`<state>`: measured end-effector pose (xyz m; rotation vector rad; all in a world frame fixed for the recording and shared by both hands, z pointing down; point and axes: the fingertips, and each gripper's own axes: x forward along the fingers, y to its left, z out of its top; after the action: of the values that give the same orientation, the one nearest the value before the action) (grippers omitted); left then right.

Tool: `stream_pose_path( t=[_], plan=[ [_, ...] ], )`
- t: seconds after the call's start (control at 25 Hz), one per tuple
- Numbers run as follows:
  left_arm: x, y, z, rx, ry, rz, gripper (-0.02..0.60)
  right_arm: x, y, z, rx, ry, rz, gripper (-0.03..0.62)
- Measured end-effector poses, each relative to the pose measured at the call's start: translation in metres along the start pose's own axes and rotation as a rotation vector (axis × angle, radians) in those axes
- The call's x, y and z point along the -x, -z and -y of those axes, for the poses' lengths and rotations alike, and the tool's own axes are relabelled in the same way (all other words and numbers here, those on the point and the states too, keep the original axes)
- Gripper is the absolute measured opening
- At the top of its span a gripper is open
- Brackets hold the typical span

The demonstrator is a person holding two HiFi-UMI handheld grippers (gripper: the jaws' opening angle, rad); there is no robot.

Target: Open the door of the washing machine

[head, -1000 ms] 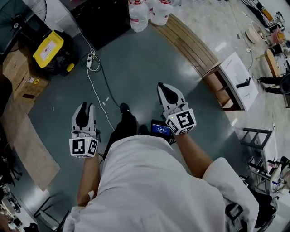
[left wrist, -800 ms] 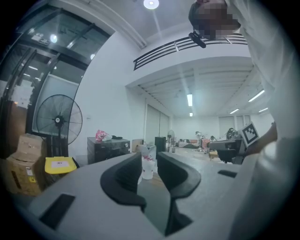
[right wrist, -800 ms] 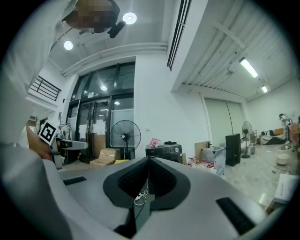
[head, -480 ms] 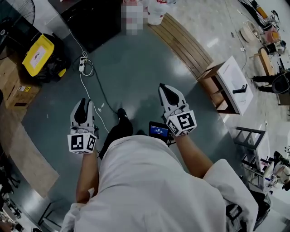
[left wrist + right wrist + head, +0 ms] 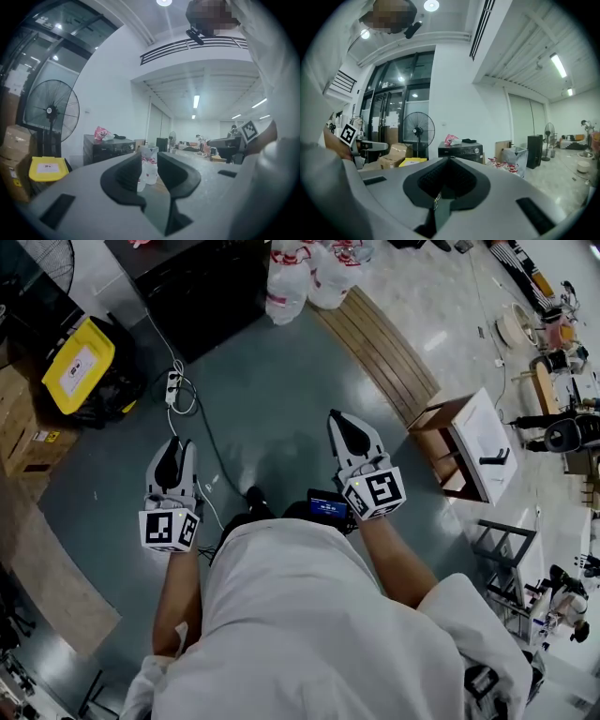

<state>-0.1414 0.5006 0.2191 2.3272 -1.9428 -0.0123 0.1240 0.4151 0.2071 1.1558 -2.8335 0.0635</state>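
Well, print on the black washing machine (image 5: 460, 150) is unreadable

This is looking like a workshop. Cardboard boxes (image 5: 16, 140) and a pedestal fan (image 5: 51, 112) are standing at left.

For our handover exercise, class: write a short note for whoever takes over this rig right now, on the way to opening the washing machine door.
Left gripper: fingers apart, nothing between them.
Right gripper: fingers together, empty.
Black box-shaped washing machine: across the grey floor, ahead of both grippers, touched by neither.
Done: nothing on the door.
Left: walk up, take hold of the door, open it.
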Motion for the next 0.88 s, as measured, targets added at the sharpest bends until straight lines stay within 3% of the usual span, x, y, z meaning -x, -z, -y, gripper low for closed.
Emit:
stream_pose_path(
  t=[0.4,0.88],
  plan=[
    [-0.102,0.004,-0.028,0.020,0.022,-0.013,0.107,-0.080,0.004,0.067,-0.013,0.027,-0.006,0.032],
    [-0.264,-0.025,-0.047,0.005,-0.127,-0.035,0.107,-0.215,-0.002,0.201,-0.032,-0.150,-0.017,0.032]
  ],
)
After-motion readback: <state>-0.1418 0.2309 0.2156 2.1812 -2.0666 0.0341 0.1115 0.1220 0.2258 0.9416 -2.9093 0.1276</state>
